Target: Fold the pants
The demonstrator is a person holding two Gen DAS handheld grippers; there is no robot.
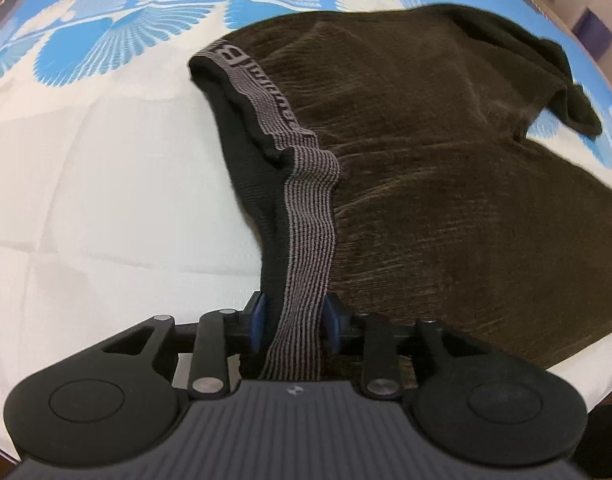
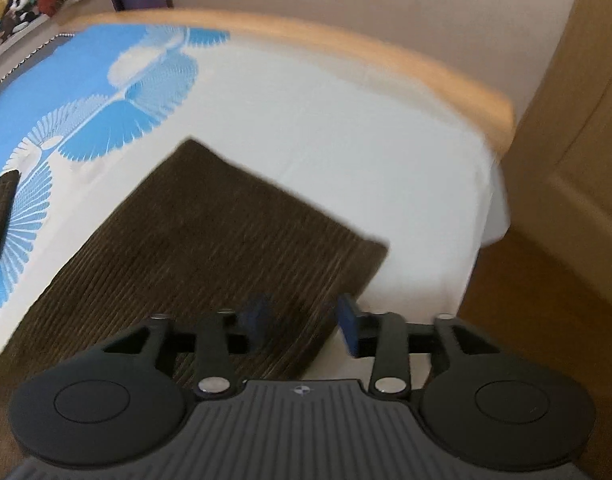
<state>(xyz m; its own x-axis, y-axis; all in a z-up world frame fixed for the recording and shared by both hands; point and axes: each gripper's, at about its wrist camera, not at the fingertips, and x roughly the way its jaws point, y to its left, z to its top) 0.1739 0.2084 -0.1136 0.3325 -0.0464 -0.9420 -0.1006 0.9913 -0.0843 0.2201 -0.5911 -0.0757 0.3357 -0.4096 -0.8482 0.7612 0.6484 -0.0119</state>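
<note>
Dark brown corduroy pants [image 1: 446, 168] lie spread on the bed, their grey striped waistband [image 1: 306, 240] turned up at the left. My left gripper [image 1: 293, 328] stands over that band. The strip runs flat between the blue pads [image 1: 257, 324], which do not pinch it, so the gripper is open. In the right wrist view one brown pant leg [image 2: 209, 240] lies flat and ends in a straight hem near the bed's corner. My right gripper [image 2: 303, 324] hovers open above that leg's near edge with nothing between its fingers. This view is blurred.
The bed sheet [image 1: 85, 200] is white with a blue fan pattern [image 2: 117, 120]. A wooden bed frame [image 2: 346, 52] curves along the far side, with a wooden floor [image 2: 538, 300] and a cabinet [image 2: 586, 100] to the right. Soft toys [image 2: 13, 4] sit at the far left.
</note>
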